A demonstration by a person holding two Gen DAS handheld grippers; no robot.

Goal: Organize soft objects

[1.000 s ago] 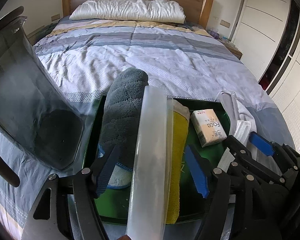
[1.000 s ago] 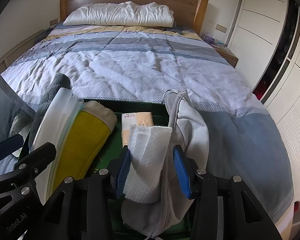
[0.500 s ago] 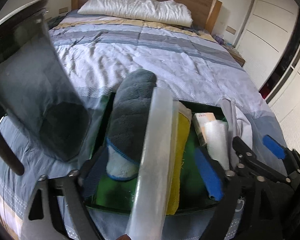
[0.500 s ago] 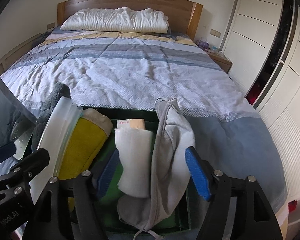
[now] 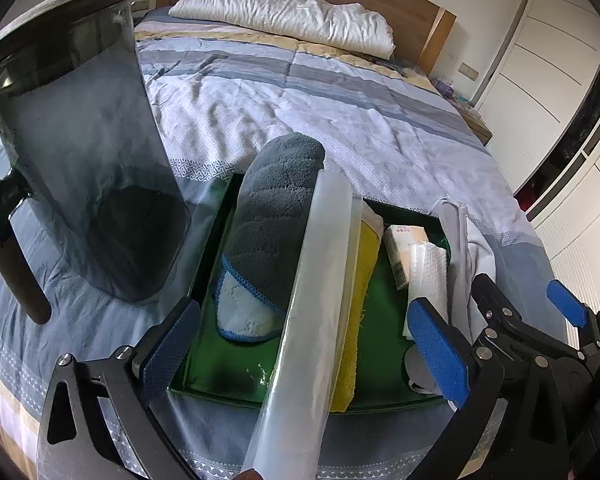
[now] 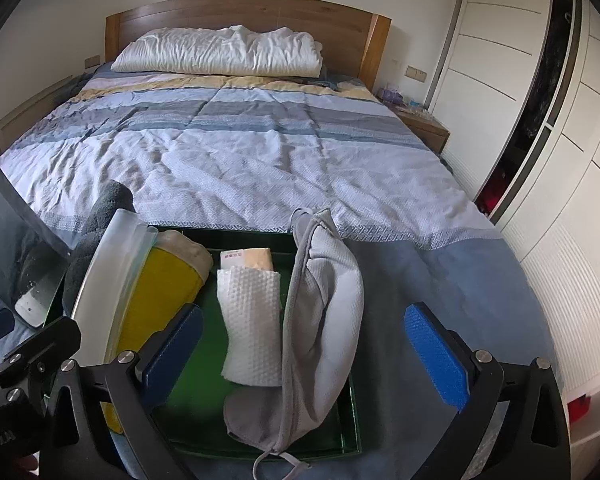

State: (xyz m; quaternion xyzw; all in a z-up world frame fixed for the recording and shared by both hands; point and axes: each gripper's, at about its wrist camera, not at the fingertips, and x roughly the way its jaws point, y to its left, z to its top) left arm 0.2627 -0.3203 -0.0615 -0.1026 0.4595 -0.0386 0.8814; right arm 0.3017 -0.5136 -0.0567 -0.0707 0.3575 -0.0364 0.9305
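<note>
In the left wrist view, our left gripper (image 5: 306, 354) is opening, grasping nothing; the translucent roll (image 5: 320, 300) lies between its jaws, leaning across the green tray (image 5: 220, 376) beside the grey towel (image 5: 276, 216).

In the right wrist view, our right gripper (image 6: 314, 350) is opening too, pads off the white paper towel (image 6: 252, 320) and grey cloth (image 6: 320, 320) in the tray. We judge both placements finished; next, withdraw upward cleanly.

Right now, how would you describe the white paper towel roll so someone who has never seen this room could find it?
Start at the bed; at its foot a green tray lies on the quilt. In the tray, the white paper towel sits between the yellow towel and the grey cloth, in front of a tissue pack. It alone is white with a dimpled, embossed surface.
</note>
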